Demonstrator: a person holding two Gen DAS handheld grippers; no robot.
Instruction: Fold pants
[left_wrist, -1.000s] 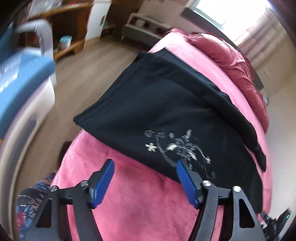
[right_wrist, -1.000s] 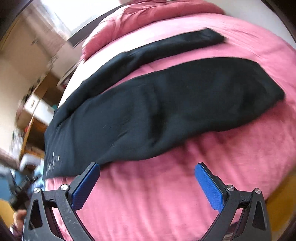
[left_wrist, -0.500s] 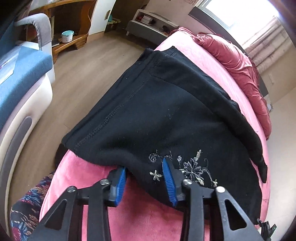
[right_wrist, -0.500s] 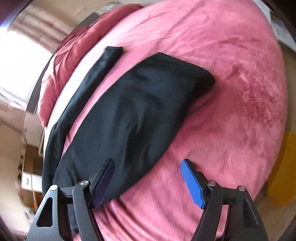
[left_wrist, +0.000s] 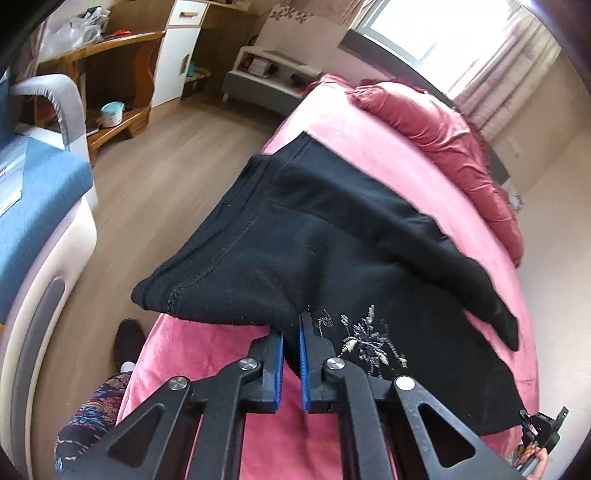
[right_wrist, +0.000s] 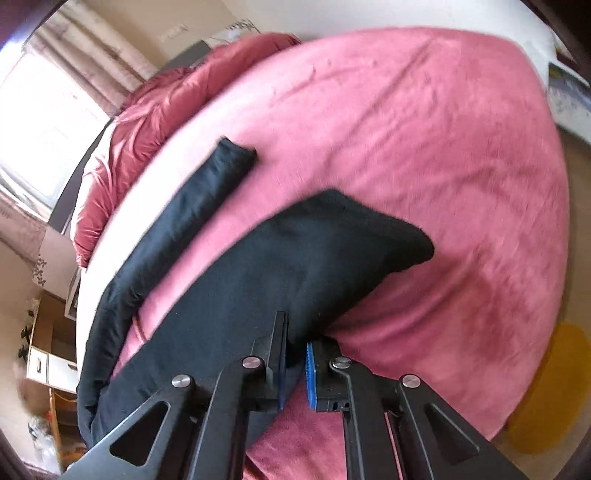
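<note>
Black pants (left_wrist: 332, 240) with pale embroidery lie spread on a pink bed cover (left_wrist: 221, 350). My left gripper (left_wrist: 291, 328) is shut on the near edge of the waist end, beside the embroidery, and the cloth bunches up there. In the right wrist view the two legs stretch away: the near leg (right_wrist: 295, 258) is wide, the far leg (right_wrist: 207, 184) is narrow and lies apart. My right gripper (right_wrist: 295, 332) is shut on the near edge of the near leg, close to its hem.
A dark red quilt (left_wrist: 443, 140) is heaped along the far side of the bed. A blue and white armchair (left_wrist: 33, 206), wooden shelves (left_wrist: 103, 74) and wood floor (left_wrist: 155, 177) lie left of the bed. My foot (left_wrist: 127, 343) stands by the bed edge.
Both grippers moved forward onto the near edge of the pants and shut from wide open onto the cloth. The waist edge is now lifted and bunched.
</note>
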